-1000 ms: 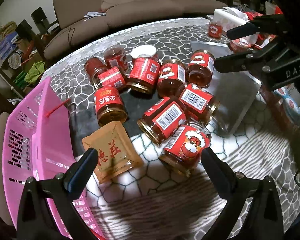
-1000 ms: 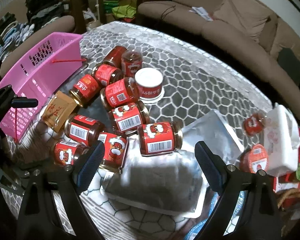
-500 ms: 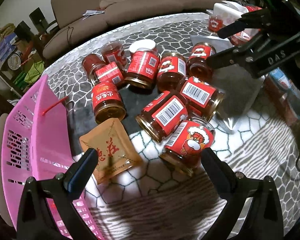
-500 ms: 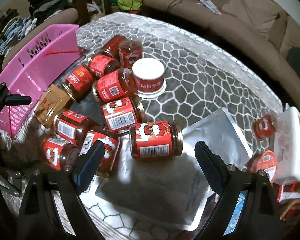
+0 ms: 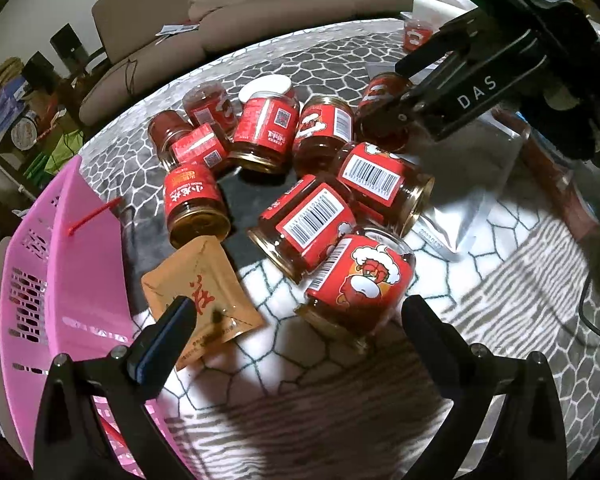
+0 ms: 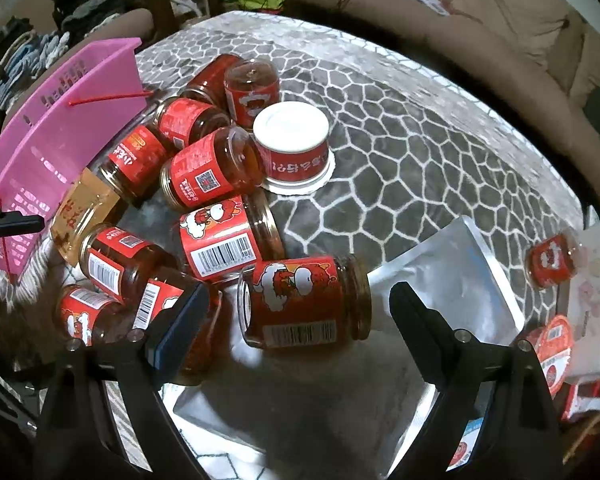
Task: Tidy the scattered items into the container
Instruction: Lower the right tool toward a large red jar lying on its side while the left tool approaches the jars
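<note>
Right gripper [image 6: 298,316]: jaws stand wide apart, nothing pressed between them. It hangs steeply above a jar lying on its side [image 6: 304,300], which sits in the gap between the 2 fingers but apart from both pads. Left gripper [image 5: 296,328]: also spread wide and empty, poised over the nearest fallen jar with the cartoon label [image 5: 360,284].

Risk, as judged:
- The jar under the right gripper is a smooth glass cylinder on its side, partly resting on a silver foil pouch [image 6: 448,276]. A closing pad that meets it off-centre could roll it out of the gap, or slide it on the slick foil.
- The left finger of the right gripper sits directly over a neighbouring barcode jar [image 6: 168,312]. Descending here may strike that jar and set the pile rolling.
- The jars lie touching one another in a cluster ahead of both grippers; lifting 1 may shift those leaning on it.
- The 2 grippers work close together, with the right one's frame over the far side of the pile in the left view; a clash is possible.

Materials: glass jars with glossy red paper labels and dark reddish contents; 1 white-lidded tub [image 6: 294,148] beyond the right gripper; a flat tan sachet [image 5: 202,284] just ahead of the left gripper's left finger. The tablecloth [image 6: 420,140] is patterned like grey cobbles.

The container, a pink perforated plastic basket [image 5: 60,280], stands left of the left gripper, beside the pile, with no jar visible inside.
</note>
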A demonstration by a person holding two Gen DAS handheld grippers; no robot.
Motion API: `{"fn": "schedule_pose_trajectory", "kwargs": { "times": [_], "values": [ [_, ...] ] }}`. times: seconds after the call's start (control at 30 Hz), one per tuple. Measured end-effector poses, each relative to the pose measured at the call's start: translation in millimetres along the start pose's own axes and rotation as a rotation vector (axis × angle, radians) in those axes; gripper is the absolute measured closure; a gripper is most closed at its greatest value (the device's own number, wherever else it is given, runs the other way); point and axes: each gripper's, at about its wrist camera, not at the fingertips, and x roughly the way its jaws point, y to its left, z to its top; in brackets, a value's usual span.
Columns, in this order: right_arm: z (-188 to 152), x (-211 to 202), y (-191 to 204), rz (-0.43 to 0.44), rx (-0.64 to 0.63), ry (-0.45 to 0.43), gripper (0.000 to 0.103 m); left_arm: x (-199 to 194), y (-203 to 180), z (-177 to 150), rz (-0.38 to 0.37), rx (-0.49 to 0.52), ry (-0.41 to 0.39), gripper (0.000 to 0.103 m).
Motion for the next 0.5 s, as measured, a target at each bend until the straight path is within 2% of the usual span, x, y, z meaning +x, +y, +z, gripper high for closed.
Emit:
{"fn": "schedule_pose_trajectory", "kwargs": {
  "times": [0.1,0.3,0.5],
  "values": [
    [0,5,0,0.0,0.0,0.006,0.012,1,-2,-1,-0.011,0.009,0.002,0.0],
    [-2,15,-3,0.002,0.014,0.016,0.012,5,-3,-4,-0.09,0.016,0.001,0.0],
    [-4,19,-6,0.015,0.034,0.0,0.012,12,-6,-6,-0.116,0.012,-0.01,0.0]
  ]
}}
